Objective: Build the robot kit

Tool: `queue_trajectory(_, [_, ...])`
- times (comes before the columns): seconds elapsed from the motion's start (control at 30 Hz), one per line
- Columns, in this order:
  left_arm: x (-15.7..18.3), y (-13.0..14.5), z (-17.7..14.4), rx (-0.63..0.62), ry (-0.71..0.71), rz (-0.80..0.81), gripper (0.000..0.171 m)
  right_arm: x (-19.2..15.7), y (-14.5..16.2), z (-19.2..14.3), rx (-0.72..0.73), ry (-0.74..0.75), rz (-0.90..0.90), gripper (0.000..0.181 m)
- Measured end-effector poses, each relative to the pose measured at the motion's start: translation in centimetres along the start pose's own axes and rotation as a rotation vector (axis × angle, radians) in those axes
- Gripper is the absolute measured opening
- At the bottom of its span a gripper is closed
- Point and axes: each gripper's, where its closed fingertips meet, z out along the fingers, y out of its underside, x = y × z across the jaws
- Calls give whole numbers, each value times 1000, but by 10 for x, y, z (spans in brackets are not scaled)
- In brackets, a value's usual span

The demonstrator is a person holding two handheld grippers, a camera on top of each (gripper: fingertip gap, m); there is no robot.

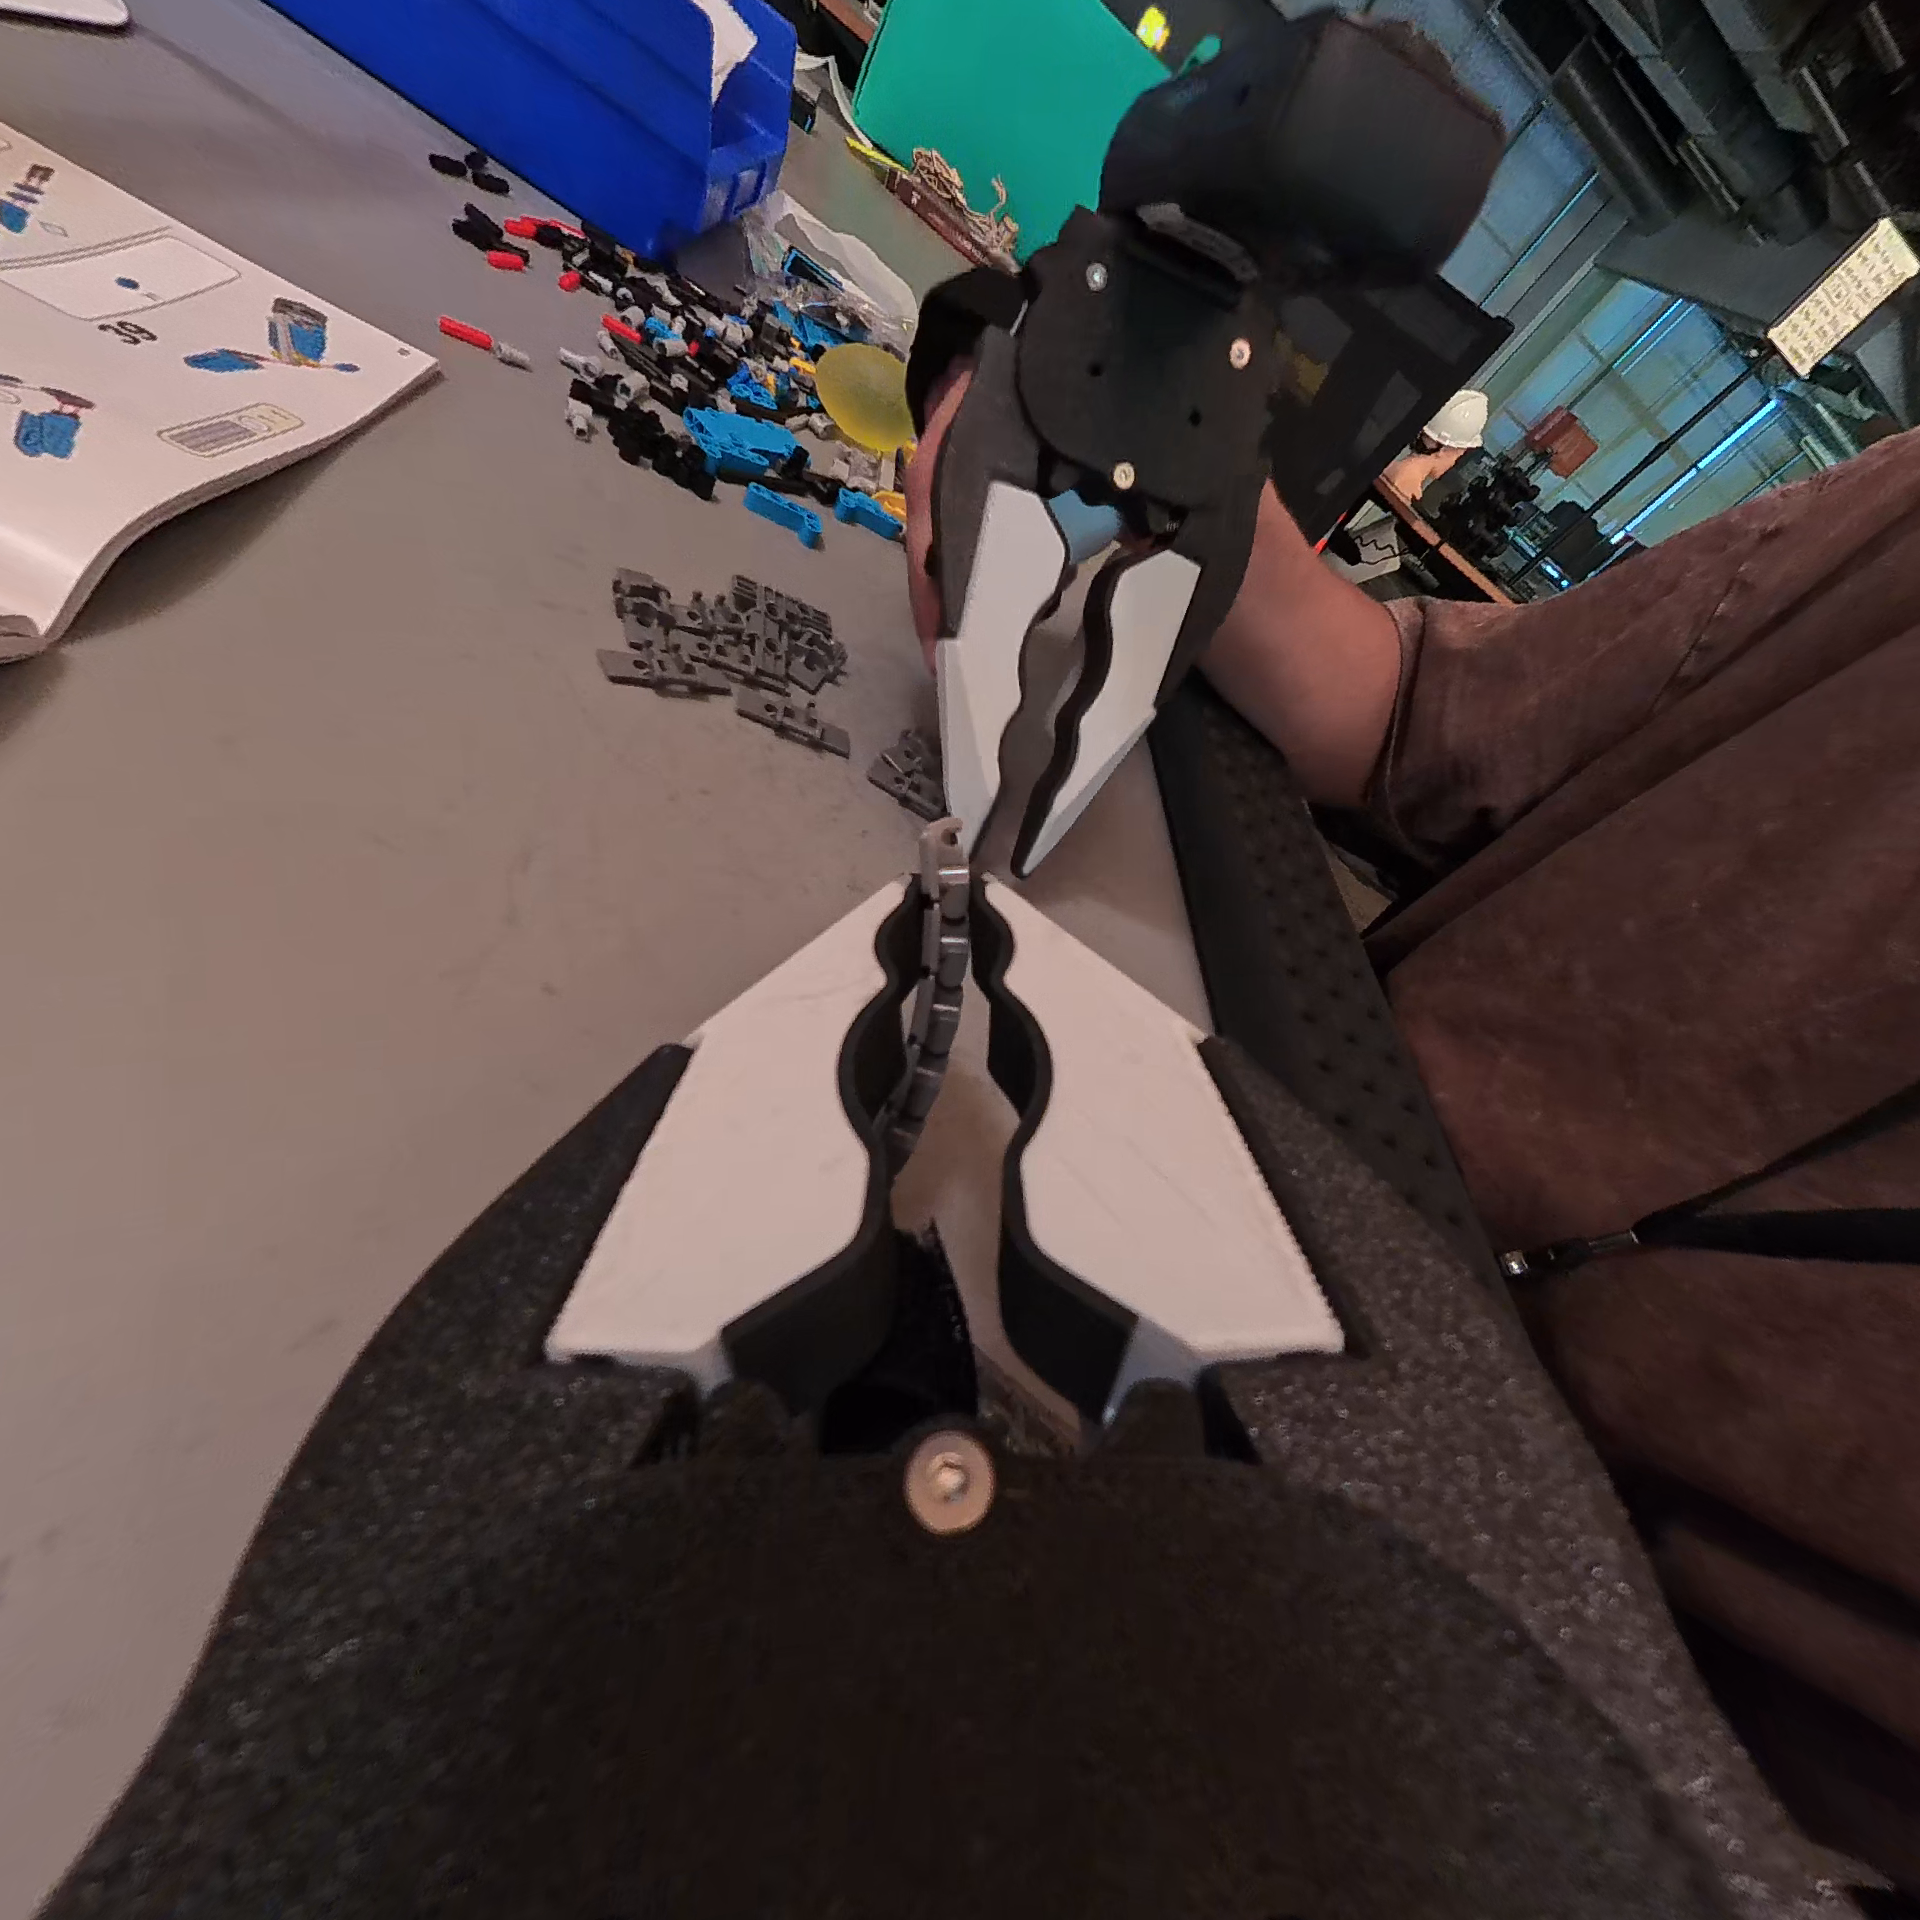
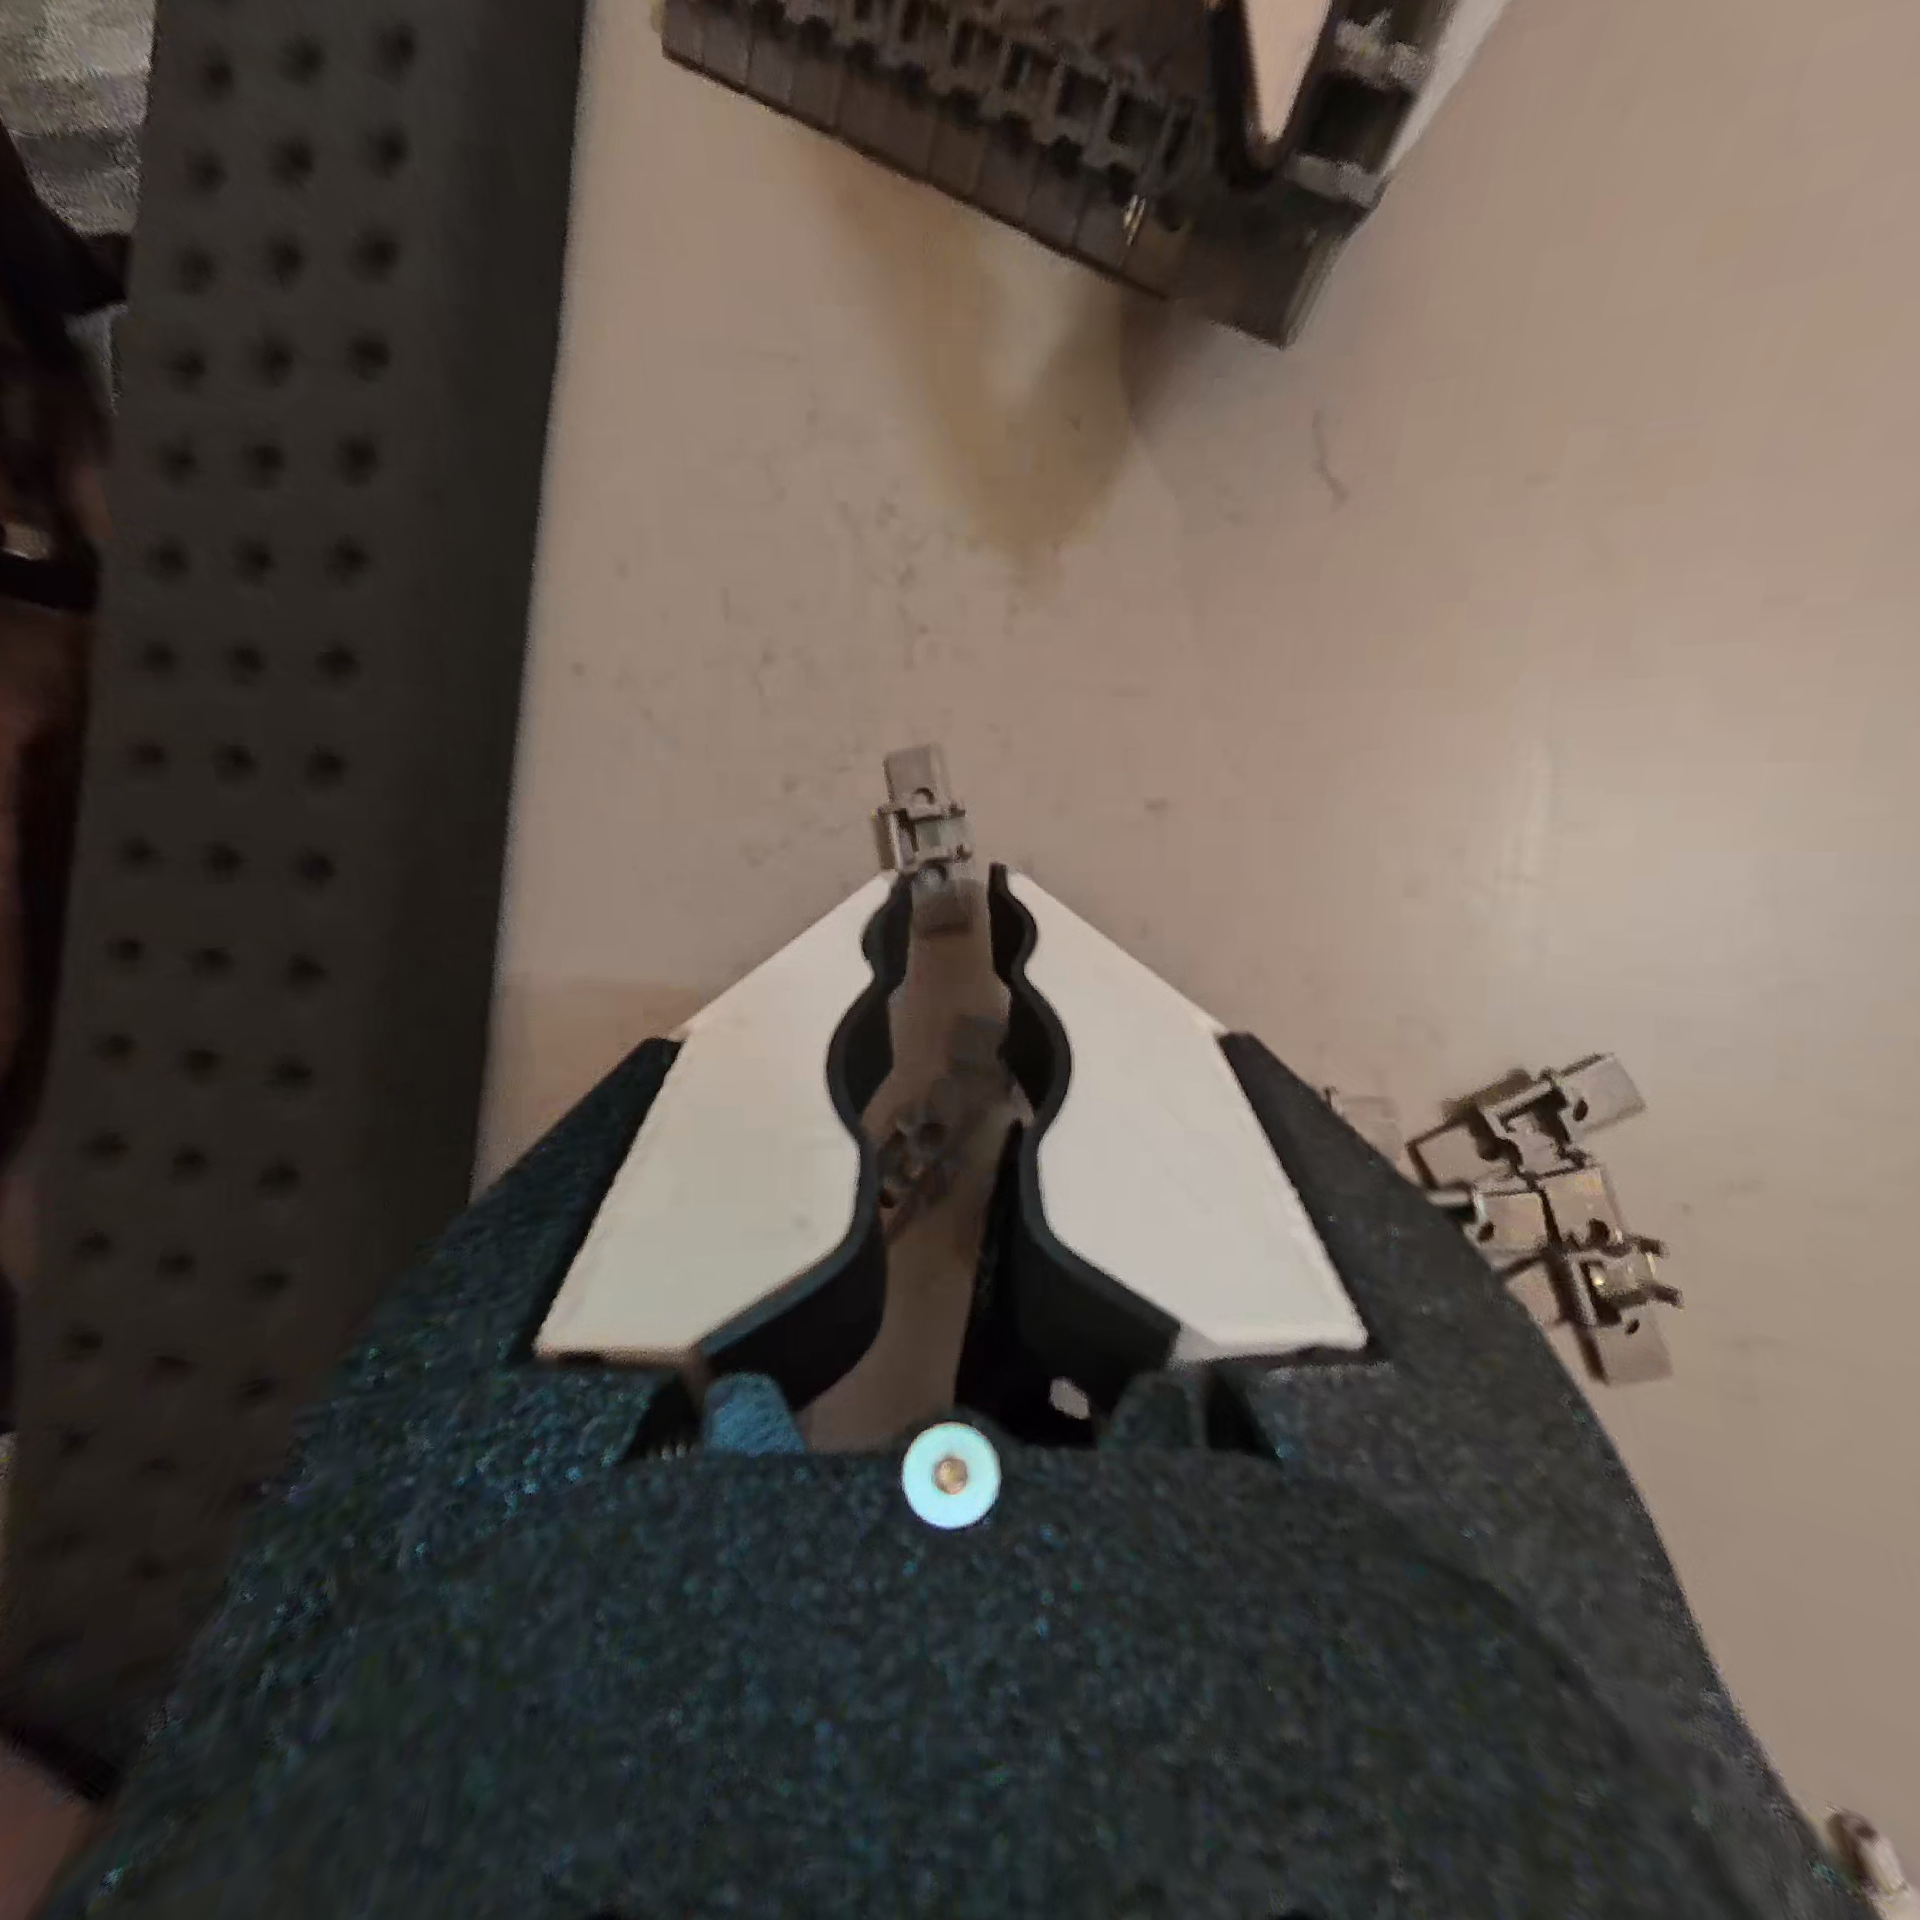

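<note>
Clamping grey link chain [image 1: 940, 997] | left tool [image 1: 945, 883] | chain's lower end hidden

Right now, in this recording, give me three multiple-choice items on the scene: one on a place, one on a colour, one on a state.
1. Where does the open booklet lie?
A. far left on the table
B. inside the bin
C. under the right gripper

2. What colour is the bin beyond the loose parts pile?
A. red
B. blue
C. white

3. What is the left gripper doing?
A. wide open, empty
B. shut on the grey link chain
C. resting on the booklet

Answers: 1 A, its pages spread at the table's left edge. 2 B, its walls are blue. 3 B, the chain sits pinched between its fingers.
</note>
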Motion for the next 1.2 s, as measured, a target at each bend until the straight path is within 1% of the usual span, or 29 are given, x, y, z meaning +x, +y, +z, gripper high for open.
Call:
queue_trajectory(0.13, [0, 0, 0, -1, -3, 2, 8, 0, -7, 9, 9, 20, -35, 16])
queue_trajectory(0.2, [0, 0, 0, -1, -4, 2, 8, -1, -5, 17, -22, 32, -52, 18])
queue_trajectory(0.23, [0, 0, 0, -1, -5, 3, 8, 2, -7, 18, -22, 61, -67, 14])
queue_trajectory(0.27, [0, 0, 0, -1, -5, 3, 8, 2, -7, 19, -29, 73, -87, 17])
queue_trajectory(0.37, [0, 0, 1, -1, -7, 3, 8, 2, -8, 20, -40, 86, -96, 18])
queue_trajectory(0.4, [0, 0, 1, -2, -7, 3, 8, 1, -8, 20, -40, 80, -96, 13])
queue_trajectory(0.5, [-1, 0, 1, -1, -8, 3, 8, 4, -10, 18, -23, 96, -101, 12])
queue_trajectory(0.57, [-1, 0, 0, -1, -9, 3, 8, 10, -19, 11, 26, 127, -80, 10])
queue_trajectory(0.63, [-1, 0, 1, 1, -13, 0, 8, 18, -34, 0, 113, 161, -44, 10])
queue_trajectory(0.7, [-5, -2, 0, 11, -24, -23, 7, 30, -60, -18, 276, 227, 9, 10])
queue_trajectory(0.73, [-5, -2, 0, 15, -22, -33, 7, 31, -75, -25, 370, 228, 45, 10])
queue_trajectory(0.77, [-7, -2, 0, 18, -23, -42, 7, 34, -86, -30, 443, 235, 95, 10])
queue_trajectory(0.8, [-8, -3, -1, 21, -28, -49, 7, 38, -94, -31, 486, 249, 140, 9])
queue_trajectory(0.9, [-8, -3, -1, 22, -32, -48, 7, 58, -99, -33, 519, 386, 198, 9])
queue_trajectory(0.93, [-8, -3, -1, 22, -32, -49, 7, 60, -101, -32, 528, 394, 205, 9])
queue_trajectory(1.03, [-11, -2, -1, 20, -45, -58, 7, 59, -102, -20, 524, 355, 234, 9])
queue_trajectory(1.2, [-18, -1, -1, 15, -88, -64, 7, 67, -100, -18, 495, 449, 220, 9])
